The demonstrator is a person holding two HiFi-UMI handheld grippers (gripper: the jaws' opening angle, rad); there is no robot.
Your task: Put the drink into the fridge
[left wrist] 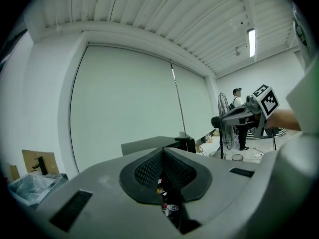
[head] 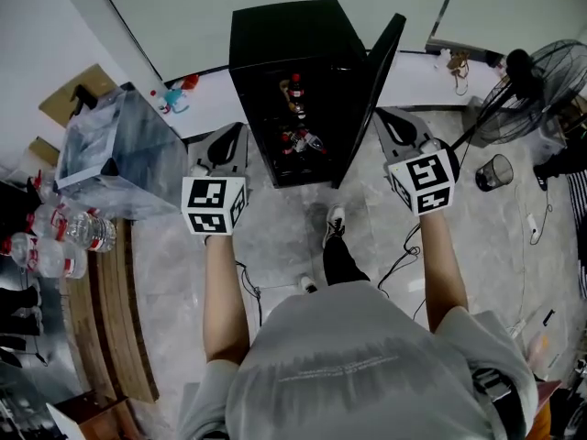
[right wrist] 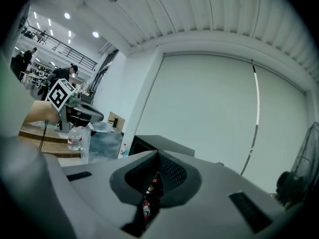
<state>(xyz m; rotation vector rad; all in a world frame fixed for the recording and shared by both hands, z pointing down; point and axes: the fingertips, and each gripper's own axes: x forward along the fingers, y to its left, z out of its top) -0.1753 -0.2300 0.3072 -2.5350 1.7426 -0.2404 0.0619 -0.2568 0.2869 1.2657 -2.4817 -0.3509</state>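
L gripper (head: 227,145) & R gripper (head: 397,128) both w/ jaws closed, empty, held near side of open fridge (head: 280,39); drinks (head: 296,90) on fridge shelves, water bottles (head: 87,230) on bench (head: 119,337) far left.

- The fridge (head: 275,39) stands open straight ahead, and the floor (head: 284,223) before it is bare.
- Bottles (head: 295,92) take up part of its shelves.
- Its door (head: 371,99) juts out just beside the right gripper (head: 390,122).
- A clear bin (head: 115,154) crowds the left gripper (head: 234,136) from the left.
- A fan (head: 541,76) stands well apart on the right.
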